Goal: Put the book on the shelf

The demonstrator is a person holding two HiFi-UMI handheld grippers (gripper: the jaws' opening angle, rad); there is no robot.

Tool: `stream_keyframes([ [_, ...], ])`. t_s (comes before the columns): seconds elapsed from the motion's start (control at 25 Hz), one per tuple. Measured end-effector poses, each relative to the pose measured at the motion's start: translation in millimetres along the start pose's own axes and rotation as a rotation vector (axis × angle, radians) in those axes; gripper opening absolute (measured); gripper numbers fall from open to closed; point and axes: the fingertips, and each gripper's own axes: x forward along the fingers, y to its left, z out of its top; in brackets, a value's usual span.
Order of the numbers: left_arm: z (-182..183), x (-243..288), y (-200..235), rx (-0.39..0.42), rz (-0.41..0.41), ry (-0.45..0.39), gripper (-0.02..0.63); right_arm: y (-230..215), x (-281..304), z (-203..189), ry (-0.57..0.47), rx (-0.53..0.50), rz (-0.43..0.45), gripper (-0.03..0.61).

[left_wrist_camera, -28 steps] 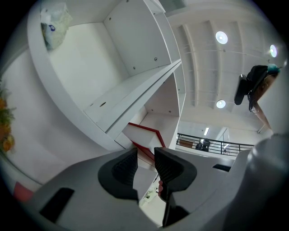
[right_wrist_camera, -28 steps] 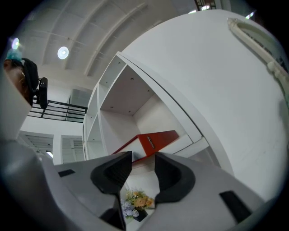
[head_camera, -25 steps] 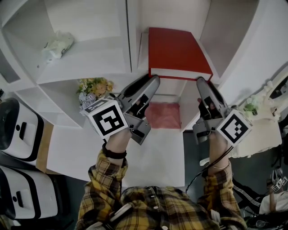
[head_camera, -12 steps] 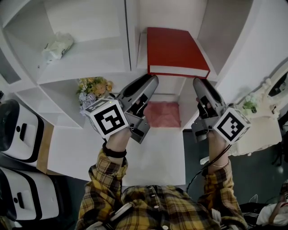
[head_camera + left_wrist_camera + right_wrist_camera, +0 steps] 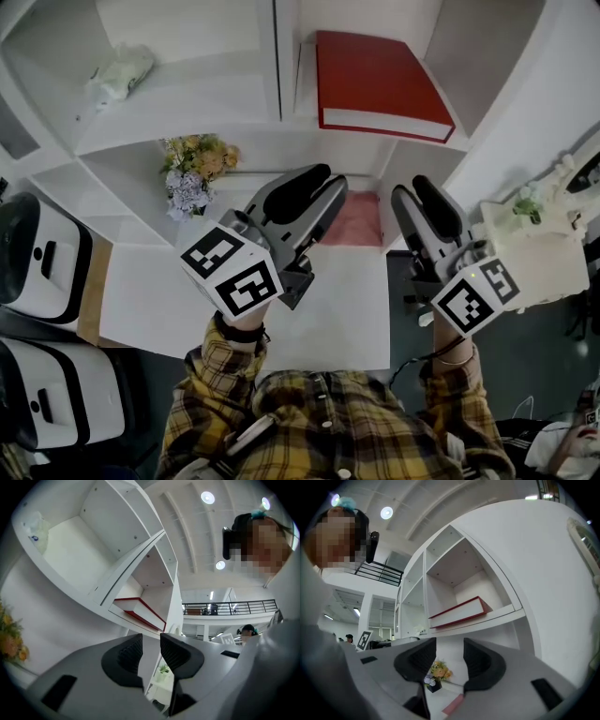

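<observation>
The red book [image 5: 382, 82] lies flat in a white shelf [image 5: 281, 141] compartment, its pale page edge facing me. It also shows in the left gripper view as the red book [image 5: 139, 611] and in the right gripper view as the red book [image 5: 459, 612]. My left gripper [image 5: 319, 180] hangs below and left of the book, apart from it, jaws parted with nothing between them [image 5: 151, 645]. My right gripper [image 5: 418, 193] is below the book's right corner, apart from it. Its jaws are opening, and nothing is between them [image 5: 450, 652].
A small vase of flowers [image 5: 194, 173] stands in the lower left compartment, and a pink thing [image 5: 356, 223] lies in the compartment under the book. A crumpled white-green item [image 5: 117, 73] sits upper left. White devices [image 5: 37, 272] stand at left; a white stand with a plant [image 5: 534, 230] at right.
Both grippers have drawn back toward me and lower, away from the book. The book stays flat on the shelf.
</observation>
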Motion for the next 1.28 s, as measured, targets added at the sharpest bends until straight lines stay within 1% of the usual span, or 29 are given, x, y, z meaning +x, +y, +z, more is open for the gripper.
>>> stream_keyframes([
  [0.16, -22, -14, -9, 0.02, 0.006, 0.038, 0.126, 19, -8, -24, 0.026, -0.04, 0.025, 0.176],
  [0.36, -55, -27, -8, 0.038, 0.03, 0.074, 0.126, 31, -14, -56, 0.036, -0.134, 0.029, 0.176],
  [0.48, -80, -37, -10, 0.071, 0.045, 0.122, 0.126, 39, -17, -81, 0.058, -0.125, 0.05, 0.176],
  [0.6, -104, -47, -17, 0.147, 0.067, 0.173, 0.126, 44, -23, -106, 0.096, -0.083, 0.067, 0.175],
  [0.68, -117, -50, -19, 0.177, 0.073, 0.202, 0.126, 46, -26, -122, 0.119, -0.063, 0.074, 0.173],
  [0.8, -133, -57, -19, 0.146, 0.082, 0.214, 0.124, 49, -33, -141, 0.152, -0.039, 0.087, 0.155],
  [0.92, -145, -66, -18, 0.122, 0.098, 0.212, 0.114, 53, -39, -156, 0.181, -0.026, 0.101, 0.15],
  [1.16, -170, -81, -15, 0.092, 0.125, 0.243, 0.084, 59, -46, -175, 0.206, -0.017, 0.12, 0.122],
  [1.28, -181, -88, -15, 0.071, 0.134, 0.257, 0.074, 62, -49, -183, 0.219, 0.005, 0.134, 0.107],
])
